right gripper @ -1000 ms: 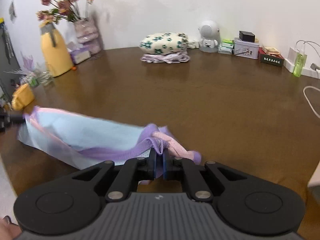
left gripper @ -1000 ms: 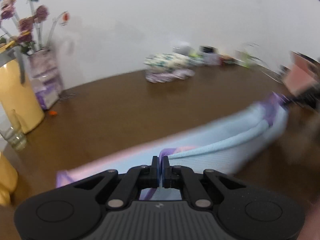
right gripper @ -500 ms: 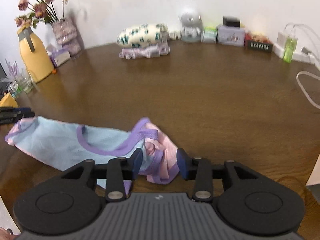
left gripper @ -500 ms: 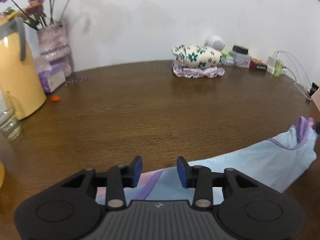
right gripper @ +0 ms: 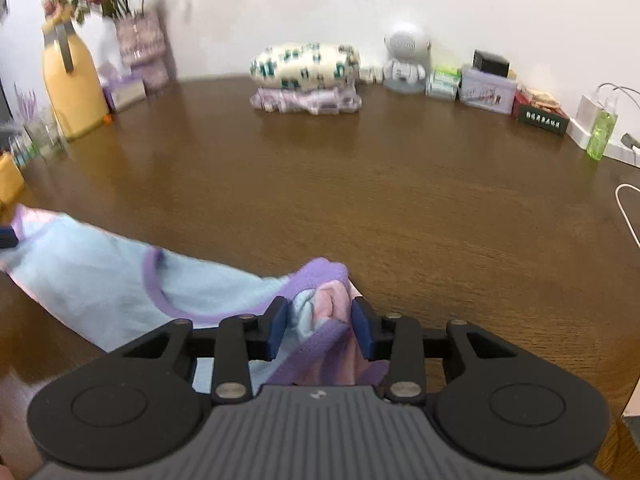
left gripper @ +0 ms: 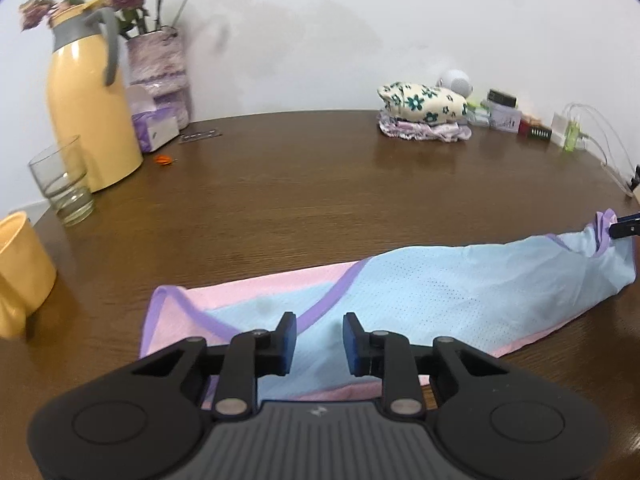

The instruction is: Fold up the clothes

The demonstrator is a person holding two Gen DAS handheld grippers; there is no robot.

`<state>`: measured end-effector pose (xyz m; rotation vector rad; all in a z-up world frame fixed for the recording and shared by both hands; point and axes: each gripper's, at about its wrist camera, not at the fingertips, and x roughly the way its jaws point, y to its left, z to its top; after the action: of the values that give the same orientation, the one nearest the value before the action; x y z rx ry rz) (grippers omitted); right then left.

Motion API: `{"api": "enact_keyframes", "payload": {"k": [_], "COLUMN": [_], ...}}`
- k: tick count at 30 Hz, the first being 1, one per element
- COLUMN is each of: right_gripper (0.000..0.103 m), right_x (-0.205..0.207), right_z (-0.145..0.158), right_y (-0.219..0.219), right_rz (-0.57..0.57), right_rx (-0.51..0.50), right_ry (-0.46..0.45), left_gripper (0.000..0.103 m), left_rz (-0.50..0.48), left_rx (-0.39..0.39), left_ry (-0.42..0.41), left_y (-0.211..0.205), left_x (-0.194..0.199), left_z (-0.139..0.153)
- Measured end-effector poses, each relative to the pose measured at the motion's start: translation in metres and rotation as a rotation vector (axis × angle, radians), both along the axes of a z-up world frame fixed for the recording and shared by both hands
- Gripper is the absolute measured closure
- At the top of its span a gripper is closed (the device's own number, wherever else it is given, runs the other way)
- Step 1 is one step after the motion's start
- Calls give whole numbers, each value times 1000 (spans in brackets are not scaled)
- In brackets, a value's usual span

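My left hand-held gripper [left gripper: 318, 342] sits low in the centre of its frame with its blue-padded jaws spread wide and nothing between them. It hovers over the near end of a light-blue mesh garment with pink panels and purple trim [left gripper: 420, 292], which lies stretched out flat on the dark brown wooden table [left gripper: 300, 200], running from the lower left toward the right edge of the frame. At that far right edge the bunched purple end of the garment meets the dark tip of my other tool.

My right hand-held gripper [right gripper: 319, 328] is also spread wide. The crumpled pink and purple end of the garment [right gripper: 100, 276] lies between its pads; I cannot tell whether the pads touch the cloth, but they are not pinching it. From there the blue fabric runs off to the left edge of the frame.

In the upper left of the left view stand a yellow thermos jug with a grey handle [left gripper: 90, 116], a clear drinking glass [left gripper: 62, 186] just beside it, and a purple vase of dried pinkish flowers [left gripper: 158, 68]. A yellow cup [left gripper: 20, 268] sits at the left edge. Toward the upper right, by the white wall, rests a folded stack of floral and lilac clothes [left gripper: 424, 114].
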<state>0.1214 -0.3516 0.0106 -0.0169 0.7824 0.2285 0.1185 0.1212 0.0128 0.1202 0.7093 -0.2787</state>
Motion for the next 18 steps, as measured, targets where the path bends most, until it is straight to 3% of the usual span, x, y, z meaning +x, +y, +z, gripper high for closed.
{"api": "enact_keyframes", "payload": {"k": [3,7,12,18], "right_gripper": [61,53,52,52], "right_x": [-16,-25,-16,-3], "right_z": [14,16,-4,-26], "right_y": [14,55,102,110], "right_rz": [12,160,318,303], "right_rx": [-44,-77,-25,-4], "right_ry": [-96,-130,-67,2], "left_gripper": [79,79,79,79], "left_rz": [8,37,76,91], "left_rx": [-7,7,-16,-43], "left_ry": [-1,14,29,26], "left_y": [10,20,34,47], "left_x": [-7,-11,-11,-12], "left_z": [0,-6,-16,-21]}}
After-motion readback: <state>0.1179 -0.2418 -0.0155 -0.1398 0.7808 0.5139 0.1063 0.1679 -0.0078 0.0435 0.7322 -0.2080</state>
